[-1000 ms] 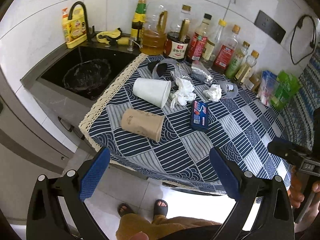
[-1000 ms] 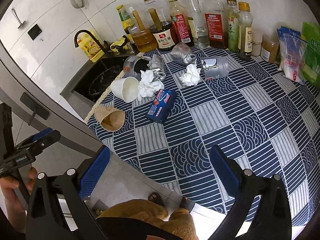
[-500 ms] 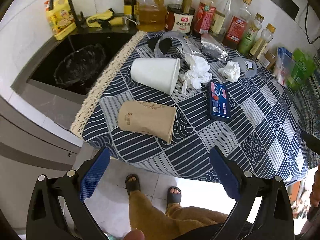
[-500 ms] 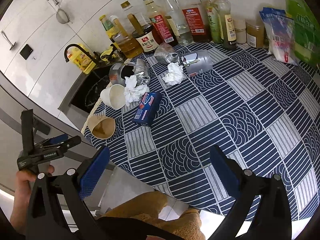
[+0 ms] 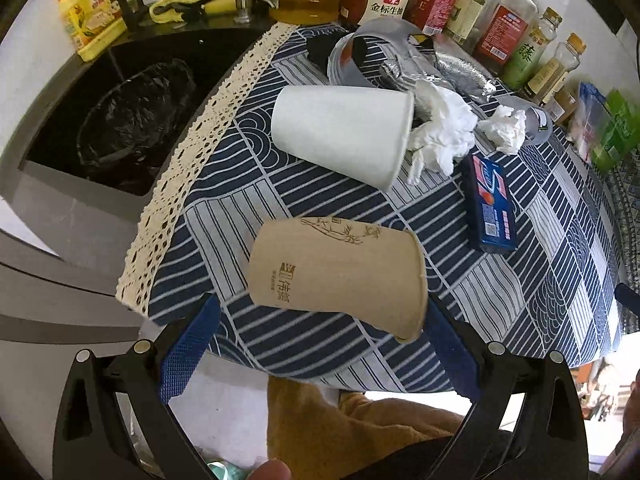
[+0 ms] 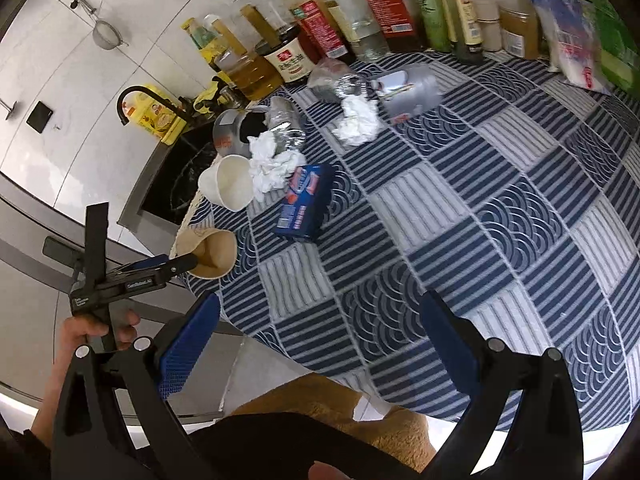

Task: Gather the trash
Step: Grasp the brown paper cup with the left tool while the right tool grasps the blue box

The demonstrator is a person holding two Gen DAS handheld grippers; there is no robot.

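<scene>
Blue-and-white patterned tablecloth [image 5: 500, 280] fills more of my left view than a second ago. My left gripper [image 5: 320, 324] has closed in, jaws wide, straddling the brown paper cup [image 5: 336, 276] lying sideways near the edge. Grab next. Right gripper [image 6: 320, 332] wide, idle.
</scene>
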